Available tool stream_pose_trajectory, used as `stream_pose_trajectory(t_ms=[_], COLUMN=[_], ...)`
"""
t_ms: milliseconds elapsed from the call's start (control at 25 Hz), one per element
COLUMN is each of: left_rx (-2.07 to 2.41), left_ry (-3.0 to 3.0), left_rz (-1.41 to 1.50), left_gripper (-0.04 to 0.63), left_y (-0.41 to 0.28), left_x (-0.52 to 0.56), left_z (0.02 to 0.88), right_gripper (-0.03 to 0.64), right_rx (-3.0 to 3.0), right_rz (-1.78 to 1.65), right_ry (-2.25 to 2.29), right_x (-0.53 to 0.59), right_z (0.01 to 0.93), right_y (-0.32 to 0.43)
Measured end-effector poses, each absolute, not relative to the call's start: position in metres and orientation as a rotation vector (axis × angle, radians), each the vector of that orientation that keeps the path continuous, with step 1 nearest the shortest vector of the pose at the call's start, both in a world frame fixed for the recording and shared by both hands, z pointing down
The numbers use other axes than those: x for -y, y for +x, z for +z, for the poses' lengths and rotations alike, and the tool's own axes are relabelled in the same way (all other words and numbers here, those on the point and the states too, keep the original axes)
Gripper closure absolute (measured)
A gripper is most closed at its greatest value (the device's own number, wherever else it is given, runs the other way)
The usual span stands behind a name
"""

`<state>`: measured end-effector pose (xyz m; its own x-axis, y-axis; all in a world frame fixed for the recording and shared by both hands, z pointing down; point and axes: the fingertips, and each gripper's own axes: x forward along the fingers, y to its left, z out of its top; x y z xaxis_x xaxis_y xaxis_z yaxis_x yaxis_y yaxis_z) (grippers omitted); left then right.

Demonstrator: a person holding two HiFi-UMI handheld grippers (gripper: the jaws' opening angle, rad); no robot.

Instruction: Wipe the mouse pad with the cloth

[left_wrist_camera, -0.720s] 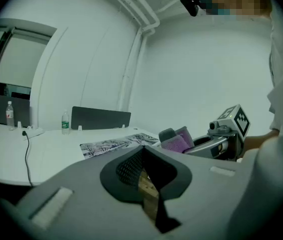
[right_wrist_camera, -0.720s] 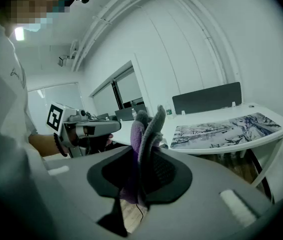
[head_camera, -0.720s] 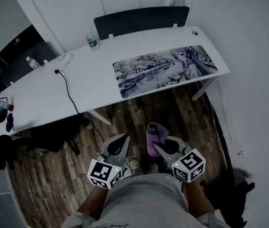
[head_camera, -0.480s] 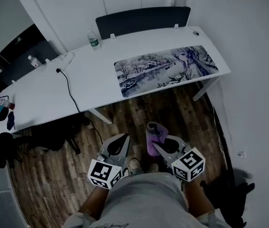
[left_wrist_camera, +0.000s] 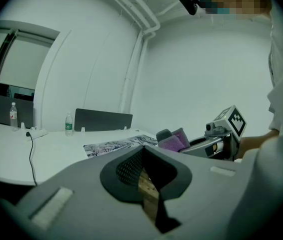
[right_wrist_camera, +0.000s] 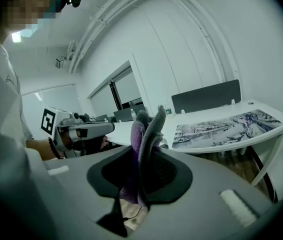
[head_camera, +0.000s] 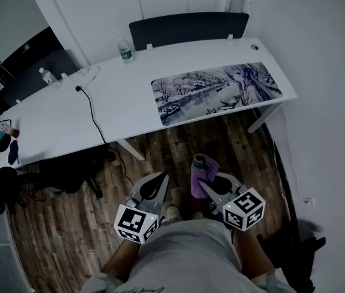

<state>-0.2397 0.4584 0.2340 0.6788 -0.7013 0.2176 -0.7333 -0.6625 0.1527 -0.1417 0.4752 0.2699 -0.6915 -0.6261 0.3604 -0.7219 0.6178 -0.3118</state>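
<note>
Right gripper view shows the right hand-held gripper (right_wrist_camera: 142, 159) clenched on a purple-grey cloth (right_wrist_camera: 149, 126) that sticks up between its jaws. The left hand-held gripper (left_wrist_camera: 142, 151) has its jaws pressed together on nothing. Both hang over the wood floor (head_camera: 178, 148), well apart from the printed mouse pad (head_camera: 216, 91), which lies flat on the right part of the white bench (head_camera: 56, 124).
</note>
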Motion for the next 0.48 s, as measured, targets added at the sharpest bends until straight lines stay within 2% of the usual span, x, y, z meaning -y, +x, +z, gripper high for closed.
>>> stream_pose_trajectory(t_ms=[480], left_rx=[1.093], left_ry=[2.673], left_rz=[0.167], left_gripper=[0.575], left_y=[-0.251], left_x=[-0.435], left_z=[0.243], right_gripper=[0.523], right_rx=[2.61], right_rz=[0.67], right_ry=[1.156], right_x=[-0.448], right_z=[0.28], right_y=[-0.156])
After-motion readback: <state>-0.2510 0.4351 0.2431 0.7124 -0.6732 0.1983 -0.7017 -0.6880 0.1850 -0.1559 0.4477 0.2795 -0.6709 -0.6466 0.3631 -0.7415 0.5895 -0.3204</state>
